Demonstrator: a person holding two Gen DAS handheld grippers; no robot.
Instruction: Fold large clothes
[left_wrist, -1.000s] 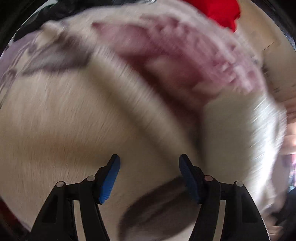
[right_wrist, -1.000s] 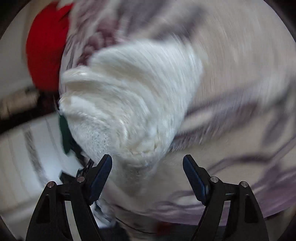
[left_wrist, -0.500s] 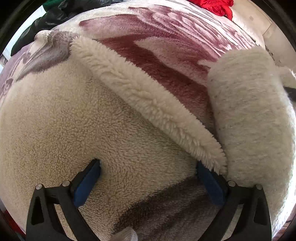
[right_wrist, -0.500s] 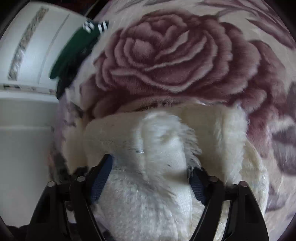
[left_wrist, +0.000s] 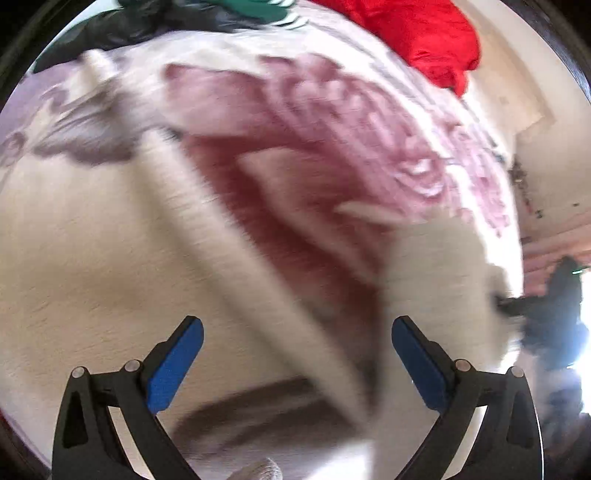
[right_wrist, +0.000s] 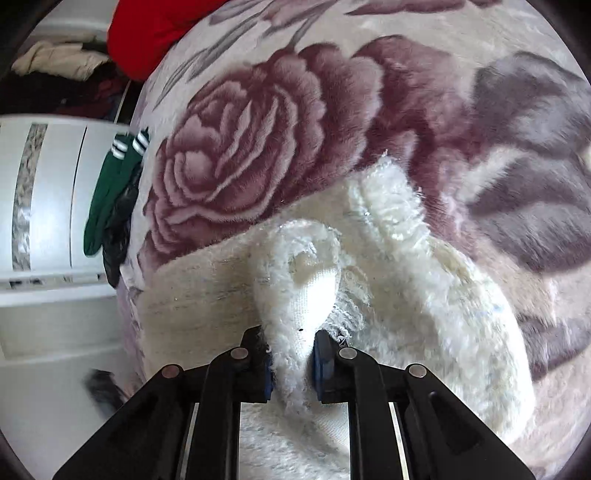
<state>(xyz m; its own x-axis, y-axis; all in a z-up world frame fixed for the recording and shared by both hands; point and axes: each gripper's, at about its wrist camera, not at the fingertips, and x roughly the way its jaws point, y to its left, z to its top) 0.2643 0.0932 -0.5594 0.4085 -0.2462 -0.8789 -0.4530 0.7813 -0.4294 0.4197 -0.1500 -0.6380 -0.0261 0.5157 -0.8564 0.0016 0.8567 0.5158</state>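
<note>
A thick cream fleece garment (left_wrist: 92, 258) lies on a blanket with big dusky-pink roses (left_wrist: 332, 147). My left gripper (left_wrist: 296, 328) hovers over the garment, blurred by motion, its jaws wide open with nothing between the blue pads. In the right wrist view a bunched fold of the same cream garment (right_wrist: 424, 295) rises between the pads of my right gripper (right_wrist: 293, 343). Those jaws are closing and the pads press the fold from both sides. The rose blanket (right_wrist: 258, 129) spreads out behind it.
A red garment (left_wrist: 424, 37) lies at the blanket's far edge, also showing as a red garment (right_wrist: 147, 33) at upper left. A green piece with white stripes (right_wrist: 110, 199) hangs over the blanket's left edge beside white furniture (right_wrist: 48, 192). More clothes (right_wrist: 55, 59) are piled beyond.
The left jaws spread wide and lifted off the fleece. The right gripper swung across the blanket onto the cream fold and its jaws closed around it.
</note>
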